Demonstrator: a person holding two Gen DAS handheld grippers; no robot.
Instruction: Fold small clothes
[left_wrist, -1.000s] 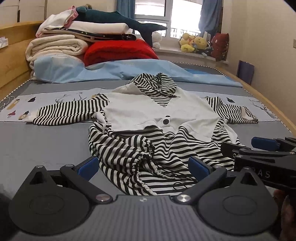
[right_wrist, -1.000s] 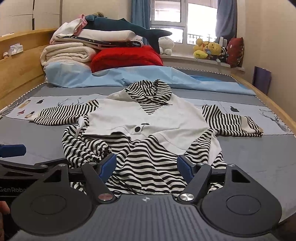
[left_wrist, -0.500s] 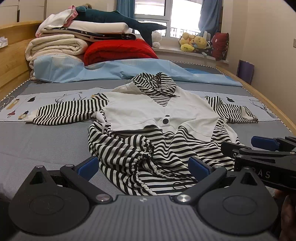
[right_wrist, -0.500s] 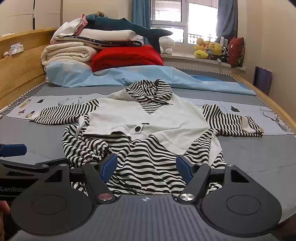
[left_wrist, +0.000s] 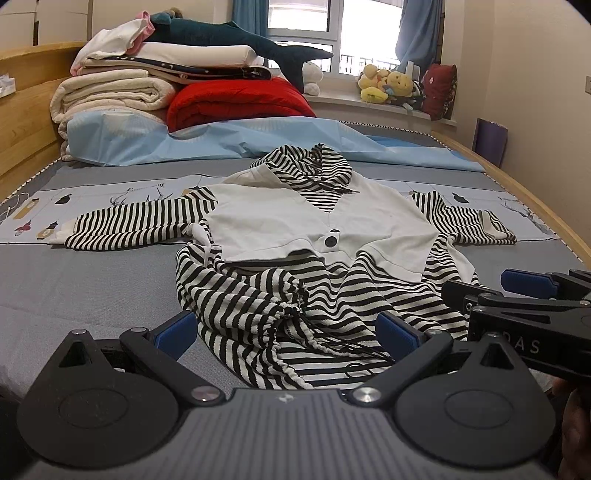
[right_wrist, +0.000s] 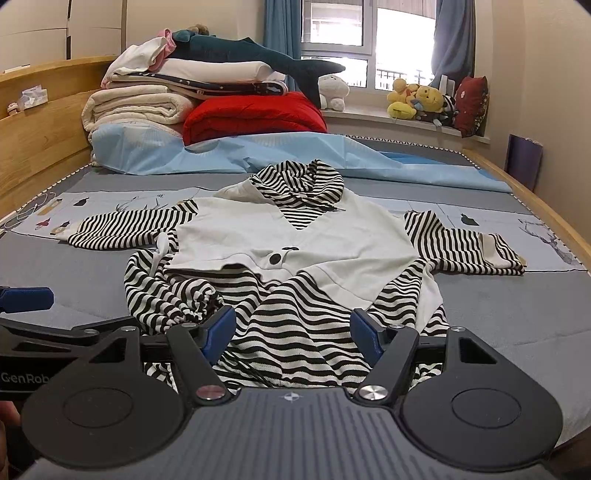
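One striped garment (left_wrist: 314, 236) (sleeves spread); two tools, left (left_wrist: 286, 330) and right (right_wrist: 291, 332), both wide, empty-jawed

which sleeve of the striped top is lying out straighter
The sleeve on the picture's left, toward the wooden headboard: it runs flat and straight out. The other sleeve bends downward partway and looks more rumpled.

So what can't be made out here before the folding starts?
- Near hem of the striped top: left wrist view, hidden behind the left gripper; right wrist view, behind the right gripper.
- Underside of the top: both views, it lies flat on the bed.
- Person's hands: cut off by the bottom corners.
- Prints on the bed sheet: too small to read.
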